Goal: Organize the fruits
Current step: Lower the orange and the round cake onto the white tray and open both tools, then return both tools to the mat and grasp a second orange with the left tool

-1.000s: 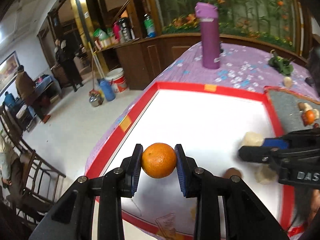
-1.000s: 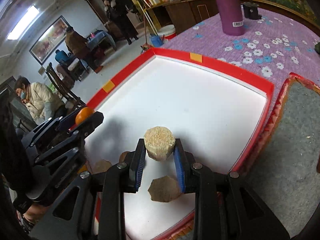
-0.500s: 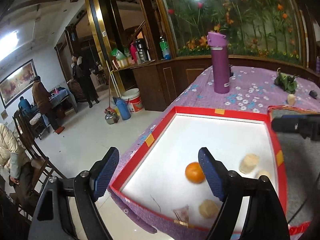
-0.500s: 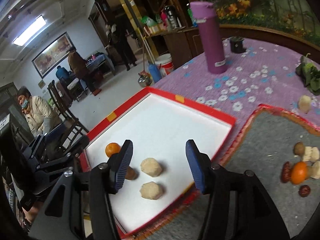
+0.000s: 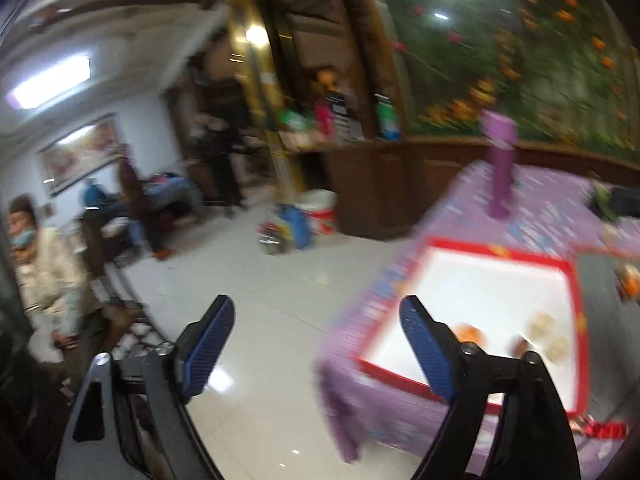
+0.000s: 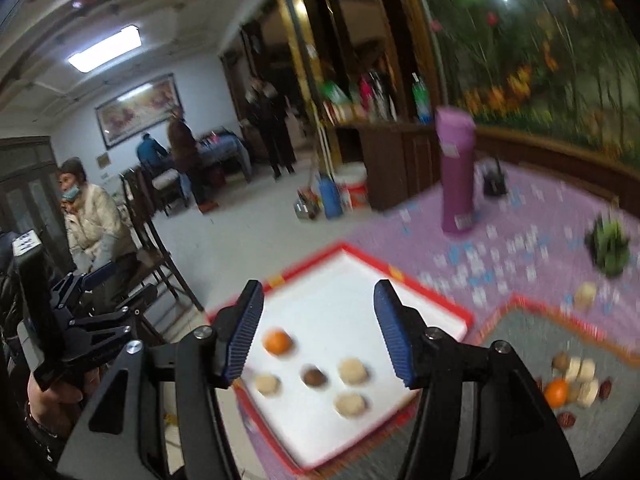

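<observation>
A red-rimmed white tray (image 6: 420, 292) holds an orange (image 6: 277, 341), a dark brown fruit (image 6: 314, 377) and three beige round pieces (image 6: 352, 371). My right gripper (image 6: 320, 332) hangs open high above the tray, nothing between its fingers. My left gripper (image 5: 316, 350) is open too, held off the table's left edge over the floor; the tray (image 5: 500, 254) lies to its right with the orange (image 5: 468, 332) blurred. More fruit, including a second orange (image 6: 557, 392), lies on a grey mat (image 6: 520, 340) at the right.
A purple flask (image 6: 456, 176) and a green leafy item (image 6: 610, 244) stand on the flowered purple tablecloth (image 6: 520, 216). A seated person (image 6: 94, 224) and wooden chairs are at the left. Buckets (image 5: 320, 216) sit on the tiled floor by a wooden cabinet. Both views are motion-blurred.
Both grippers let go, the left of the orange and the right of a beige piece, and opened. They have since pulled up and back from the tray; the left swung out over the floor.
</observation>
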Demonstrator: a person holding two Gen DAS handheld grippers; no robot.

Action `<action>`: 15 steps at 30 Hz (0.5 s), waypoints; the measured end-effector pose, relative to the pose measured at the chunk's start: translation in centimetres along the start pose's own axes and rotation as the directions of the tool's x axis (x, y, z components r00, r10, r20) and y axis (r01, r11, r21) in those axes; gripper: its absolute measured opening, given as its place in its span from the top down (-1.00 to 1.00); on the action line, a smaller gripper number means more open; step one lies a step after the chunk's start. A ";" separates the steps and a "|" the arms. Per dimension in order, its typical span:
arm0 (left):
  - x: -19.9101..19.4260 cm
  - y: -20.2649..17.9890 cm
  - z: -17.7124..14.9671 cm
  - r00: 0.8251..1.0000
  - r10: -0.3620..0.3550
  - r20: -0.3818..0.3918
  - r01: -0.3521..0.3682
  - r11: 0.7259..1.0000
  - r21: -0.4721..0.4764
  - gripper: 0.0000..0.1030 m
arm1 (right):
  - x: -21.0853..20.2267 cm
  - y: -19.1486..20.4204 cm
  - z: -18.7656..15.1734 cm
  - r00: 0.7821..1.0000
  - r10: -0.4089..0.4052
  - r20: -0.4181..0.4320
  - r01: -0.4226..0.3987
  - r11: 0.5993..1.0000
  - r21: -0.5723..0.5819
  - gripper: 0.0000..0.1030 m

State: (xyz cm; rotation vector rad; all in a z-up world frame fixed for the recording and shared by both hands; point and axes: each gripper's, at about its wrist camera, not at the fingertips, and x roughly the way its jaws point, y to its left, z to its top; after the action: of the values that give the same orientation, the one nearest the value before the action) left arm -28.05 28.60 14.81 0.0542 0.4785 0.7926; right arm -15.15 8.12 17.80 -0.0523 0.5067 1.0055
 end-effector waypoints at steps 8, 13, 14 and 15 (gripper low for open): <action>-0.2 3.1 -0.3 0.980 0.193 -0.039 -0.195 0.979 -0.056 -0.99 | -0.6 5.6 3.5 0.993 0.085 0.087 -0.081 0.996 -0.044 -0.66; 2.7 -2.3 -3.2 0.982 0.051 -0.183 -0.039 0.997 0.069 -0.99 | 2.9 4.6 0.2 0.997 0.032 -0.076 -0.035 0.998 -0.046 -0.62; 2.0 -3.3 -2.6 0.987 0.039 -0.153 -0.026 0.996 0.090 -0.99 | 2.3 4.3 0.8 0.998 0.018 -0.058 -0.021 0.999 -0.042 -0.62; 1.2 -3.6 -1.9 0.992 0.035 -0.125 -0.023 0.995 0.097 -0.99 | 1.2 3.9 1.6 1.000 0.011 -0.023 -0.011 1.000 -0.029 -0.62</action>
State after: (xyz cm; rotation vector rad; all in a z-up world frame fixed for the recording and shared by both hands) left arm -25.75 26.68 11.79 0.1004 0.6366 0.8045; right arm -17.23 11.62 19.46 -0.0865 0.5134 1.0240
